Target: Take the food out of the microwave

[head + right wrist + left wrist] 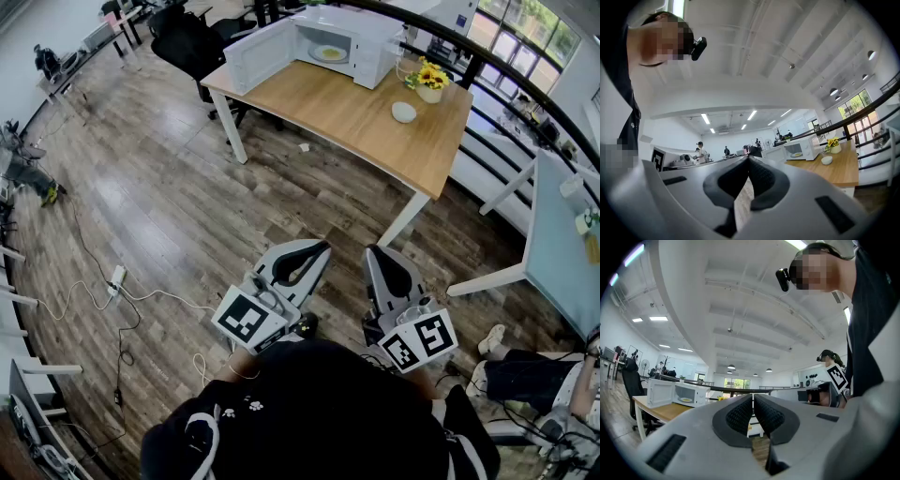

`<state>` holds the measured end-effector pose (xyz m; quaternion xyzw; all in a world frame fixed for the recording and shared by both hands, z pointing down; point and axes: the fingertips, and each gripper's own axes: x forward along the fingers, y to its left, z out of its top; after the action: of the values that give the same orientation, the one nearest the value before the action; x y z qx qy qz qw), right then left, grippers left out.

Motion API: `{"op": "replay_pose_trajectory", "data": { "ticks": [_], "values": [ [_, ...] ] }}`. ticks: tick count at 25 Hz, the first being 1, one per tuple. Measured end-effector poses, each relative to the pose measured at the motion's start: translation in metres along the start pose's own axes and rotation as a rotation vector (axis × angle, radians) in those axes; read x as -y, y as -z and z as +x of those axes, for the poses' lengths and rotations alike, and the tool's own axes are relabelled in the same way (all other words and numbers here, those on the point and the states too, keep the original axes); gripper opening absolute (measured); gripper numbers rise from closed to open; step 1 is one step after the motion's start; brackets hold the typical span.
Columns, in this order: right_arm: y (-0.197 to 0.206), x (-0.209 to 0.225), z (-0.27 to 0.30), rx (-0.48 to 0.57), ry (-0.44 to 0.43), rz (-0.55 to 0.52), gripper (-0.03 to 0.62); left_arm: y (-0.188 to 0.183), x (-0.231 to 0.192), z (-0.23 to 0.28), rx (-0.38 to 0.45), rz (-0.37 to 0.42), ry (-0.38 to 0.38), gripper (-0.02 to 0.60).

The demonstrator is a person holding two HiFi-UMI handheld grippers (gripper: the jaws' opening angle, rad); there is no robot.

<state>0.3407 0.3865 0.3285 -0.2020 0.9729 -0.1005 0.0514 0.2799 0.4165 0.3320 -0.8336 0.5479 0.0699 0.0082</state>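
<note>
Your L gripper (314,253) is held low by your body, jaws pressed together w/ nothing between them; its own view (753,397) shows the same. Your R gripper (375,253) sits just beside it, jaws also closed on nothing, as the right gripper view (749,159) confirms. The food (328,52), a flat plate w/ something yellow on it, is inside the microwave (370,42) on the far end of the table (356,122). It's straight ahead of you and well apart from both grippers, w/ open floor between. The door (258,54) is swung out to the left, so the cavity faces you. The plate lines up approx. w/ your L gripper, but the door crowds that side, so the R prob. has the cleaner reach. A bowl (404,112) and flowers (429,80) stand right of the microwave.
</note>
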Motion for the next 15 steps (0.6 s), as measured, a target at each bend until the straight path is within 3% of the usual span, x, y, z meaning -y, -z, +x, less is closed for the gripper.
{"op": "replay_pose_trajectory", "data": {
  "ticks": [15],
  "values": [
    [0.004, 0.003, 0.017, 0.024, 0.055, 0.047, 0.000, 0.013, -0.023, 0.005, -0.014, -0.048, 0.051, 0.020]
  ]
}}
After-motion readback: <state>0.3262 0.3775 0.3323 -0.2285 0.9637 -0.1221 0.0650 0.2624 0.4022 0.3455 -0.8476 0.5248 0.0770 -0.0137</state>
